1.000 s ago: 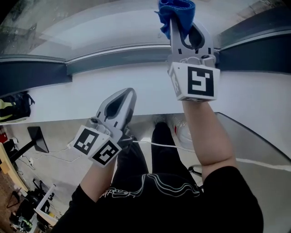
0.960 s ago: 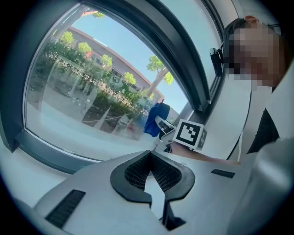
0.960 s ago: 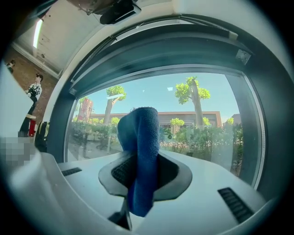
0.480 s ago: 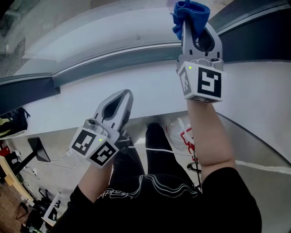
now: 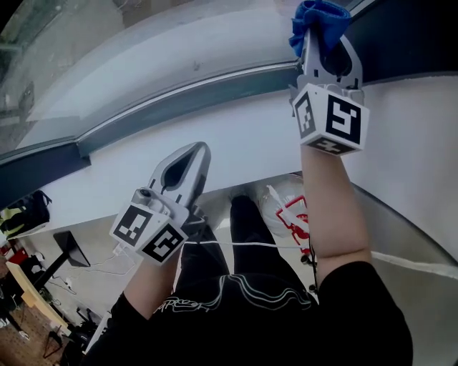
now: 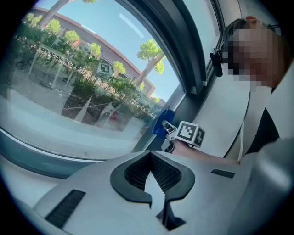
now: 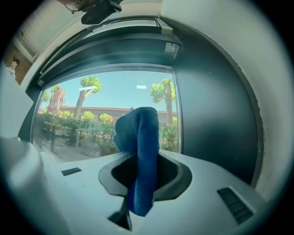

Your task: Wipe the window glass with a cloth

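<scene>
My right gripper (image 5: 315, 32) is raised at the top right of the head view, shut on a bunched blue cloth (image 5: 318, 14) that sticks out past its tips. The cloth is close to the window's lower right corner, by the dark frame (image 5: 179, 93); contact with the glass (image 5: 143, 43) is hidden. In the right gripper view the blue cloth (image 7: 143, 137) stands up between the closed jaws before the glass (image 7: 101, 110). My left gripper (image 5: 197, 150) hovers lower over the white sill (image 5: 243, 143), shut and empty. The left gripper view shows the left gripper (image 6: 149, 158) facing the glass (image 6: 69, 92), with the cloth (image 6: 162, 123) beyond.
A dark vertical frame post (image 7: 211, 105) borders the pane on the right. Below the sill are the person's black-trousered legs (image 5: 215, 264), a white cable (image 5: 243, 244), a clear bag with red print (image 5: 288, 209) and floor clutter (image 5: 28, 214) at the left.
The right gripper with the blue cloth has slid to the right along the bottom of the window. The left gripper has stayed about where it was.
</scene>
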A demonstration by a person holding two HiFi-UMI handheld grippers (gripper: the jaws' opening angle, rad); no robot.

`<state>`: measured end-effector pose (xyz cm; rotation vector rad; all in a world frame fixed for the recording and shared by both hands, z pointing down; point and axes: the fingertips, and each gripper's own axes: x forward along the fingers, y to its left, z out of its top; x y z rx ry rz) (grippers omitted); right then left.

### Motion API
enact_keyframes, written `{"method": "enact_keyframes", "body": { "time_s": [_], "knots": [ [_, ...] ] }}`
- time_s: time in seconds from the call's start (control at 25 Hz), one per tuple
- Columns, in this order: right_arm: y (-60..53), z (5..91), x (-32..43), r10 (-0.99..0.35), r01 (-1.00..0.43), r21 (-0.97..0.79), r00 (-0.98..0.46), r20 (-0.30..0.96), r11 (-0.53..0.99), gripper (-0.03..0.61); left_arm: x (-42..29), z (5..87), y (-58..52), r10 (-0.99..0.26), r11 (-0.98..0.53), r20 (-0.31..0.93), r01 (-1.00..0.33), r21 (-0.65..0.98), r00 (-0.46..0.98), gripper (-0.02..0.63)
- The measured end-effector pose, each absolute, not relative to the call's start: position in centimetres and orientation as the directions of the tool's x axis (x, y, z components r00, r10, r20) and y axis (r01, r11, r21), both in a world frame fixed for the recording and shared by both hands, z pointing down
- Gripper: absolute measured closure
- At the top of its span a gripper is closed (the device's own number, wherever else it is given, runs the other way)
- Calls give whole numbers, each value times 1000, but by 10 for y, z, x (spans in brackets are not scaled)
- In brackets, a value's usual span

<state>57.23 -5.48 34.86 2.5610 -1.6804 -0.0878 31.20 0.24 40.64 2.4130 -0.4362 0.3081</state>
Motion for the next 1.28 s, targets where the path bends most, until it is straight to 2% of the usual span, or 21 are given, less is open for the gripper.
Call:
{"method": "enact_keyframes", "body": {
  "time_s": [0.32,0.56,0.96,1.28],
  "knots": [
    [-55,348,585,-909,-906,83,417,-3,-416,511,322,404,0,-211,-739,326,-369,564,922,607],
    [-58,349,557,-917,-910,116,399,-16,-398,511,294,401,-17,-255,-728,314,-396,560,914,607],
    [-108,369,397,-984,-980,95,178,13,-176,511,188,408,-51,-385,-667,312,-496,557,868,607],
    [-153,384,238,-999,-997,72,-4,46,7,511,61,415,-82,-500,-584,321,-587,561,804,607]
  ]
}}
